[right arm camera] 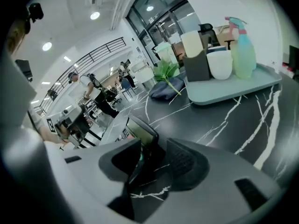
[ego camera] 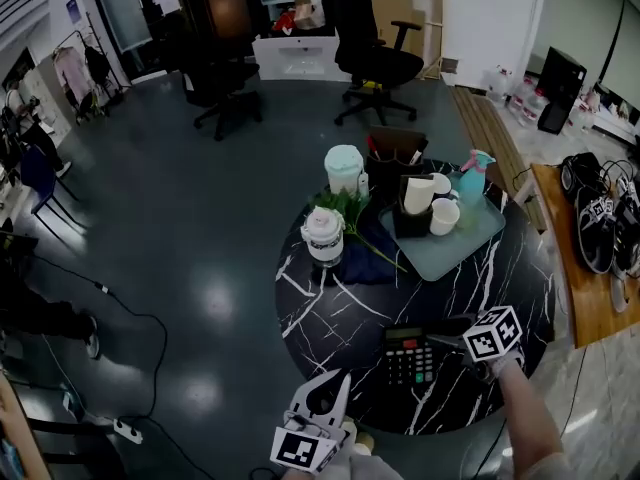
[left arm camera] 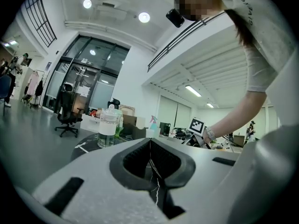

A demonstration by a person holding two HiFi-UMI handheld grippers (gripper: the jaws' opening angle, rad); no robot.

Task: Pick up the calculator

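The calculator [ego camera: 409, 356] lies at the near edge of the desk [ego camera: 330, 320], not yet lifted; the right gripper [ego camera: 447, 342] is spread around its end without pinching, and the left gripper [ego camera: 338, 386] is pressed together, empty.

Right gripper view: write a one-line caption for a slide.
Open right hand-held gripper with the calculator between its jaws, on a black marbled table; tray behind.

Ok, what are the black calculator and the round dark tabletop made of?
Black calculator: looks like matte plastic, with moulded keys and a shinier display window. Round dark tabletop: black marble or a marble-look laminate, smooth with a slight sheen and white veins; cannot tell which.
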